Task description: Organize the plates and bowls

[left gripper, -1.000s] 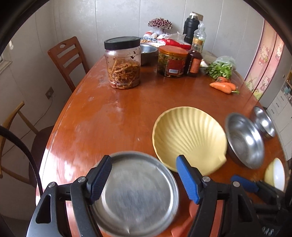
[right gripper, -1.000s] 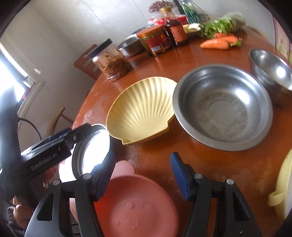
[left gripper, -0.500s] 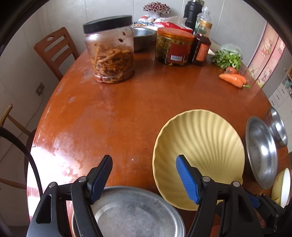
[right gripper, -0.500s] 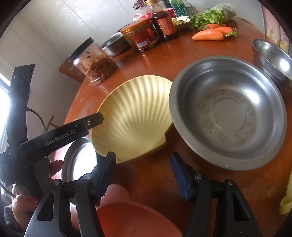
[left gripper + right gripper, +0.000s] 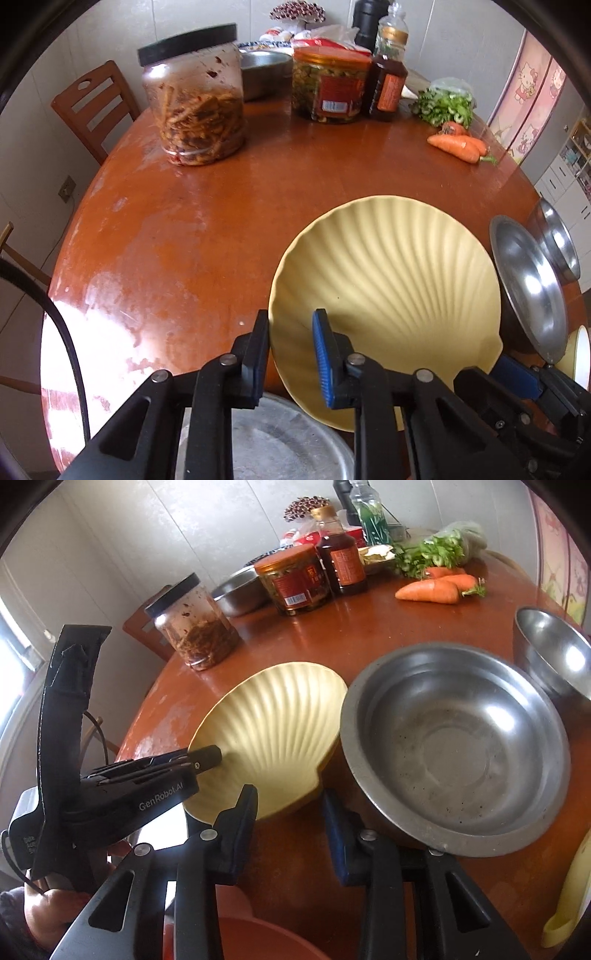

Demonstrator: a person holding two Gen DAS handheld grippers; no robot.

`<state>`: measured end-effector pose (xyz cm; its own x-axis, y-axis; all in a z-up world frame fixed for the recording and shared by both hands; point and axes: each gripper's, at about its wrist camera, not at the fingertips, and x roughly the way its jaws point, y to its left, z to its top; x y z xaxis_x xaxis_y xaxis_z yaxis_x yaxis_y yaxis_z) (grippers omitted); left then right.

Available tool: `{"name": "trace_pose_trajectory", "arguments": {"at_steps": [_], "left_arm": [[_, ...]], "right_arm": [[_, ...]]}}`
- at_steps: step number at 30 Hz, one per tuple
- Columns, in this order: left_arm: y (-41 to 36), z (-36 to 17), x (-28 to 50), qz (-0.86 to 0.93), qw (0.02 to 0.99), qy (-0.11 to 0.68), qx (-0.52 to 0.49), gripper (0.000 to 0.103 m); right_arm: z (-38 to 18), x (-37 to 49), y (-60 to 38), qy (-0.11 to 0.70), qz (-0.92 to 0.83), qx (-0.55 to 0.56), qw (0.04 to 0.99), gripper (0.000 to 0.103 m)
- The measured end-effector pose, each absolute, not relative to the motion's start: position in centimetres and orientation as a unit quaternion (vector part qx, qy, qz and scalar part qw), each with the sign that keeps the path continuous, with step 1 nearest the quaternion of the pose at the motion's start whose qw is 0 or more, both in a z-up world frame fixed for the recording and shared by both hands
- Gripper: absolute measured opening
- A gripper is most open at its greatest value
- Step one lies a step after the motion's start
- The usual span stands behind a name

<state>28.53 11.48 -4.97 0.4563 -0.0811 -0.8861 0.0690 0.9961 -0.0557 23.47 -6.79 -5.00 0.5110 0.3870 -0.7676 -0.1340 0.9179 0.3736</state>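
My left gripper (image 5: 290, 345) is clenched on the shell plate's (image 5: 399, 266) near-left rim. My right gripper (image 5: 290, 814) is closing, nothing visibly between its jaws; the plate's hinge end lies just ahead.

Both cameras ride just behind their own fingers and look steeply down and forward across the table (image 5: 207, 221) from its near edge, close above the dishes. The left wrist view sits further left, facing the far wall, with the shell plate (image 5: 399, 273) right of centre and the chair (image 5: 92, 107) at upper left. The right wrist view sits further right and angles leftward, with the steel bowl (image 5: 454, 753) close ahead. Both views share the shell plate, steel bowl, jar (image 5: 192, 99), carrots (image 5: 432, 589) and far clutter. The right wrist view also catches the left gripper (image 5: 207, 758) from the side.
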Motion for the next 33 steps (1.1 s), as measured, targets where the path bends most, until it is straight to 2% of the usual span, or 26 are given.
{"name": "trace_pose_trajectory", "arguments": {"at_steps": [9,20,33], "left_arm": [[12.8,-2.6,26.5,-0.031,0.870,0.493,-0.006,0.021],[11.5,1.4,19.4,-0.041,0.890,0.454,-0.022,0.021],[7.6,1.1,10.9,-0.037,0.893,0.449,-0.008,0.022]], "right_arm": [[-3.9,22.6,-6.0,0.463,0.181,0.136,0.857,0.037],[-1.1,18.4,-7.6,0.460,0.237,0.110,0.849,0.038],[-0.9,10.6,-11.3,0.454,0.262,0.073,0.849,0.038]]}}
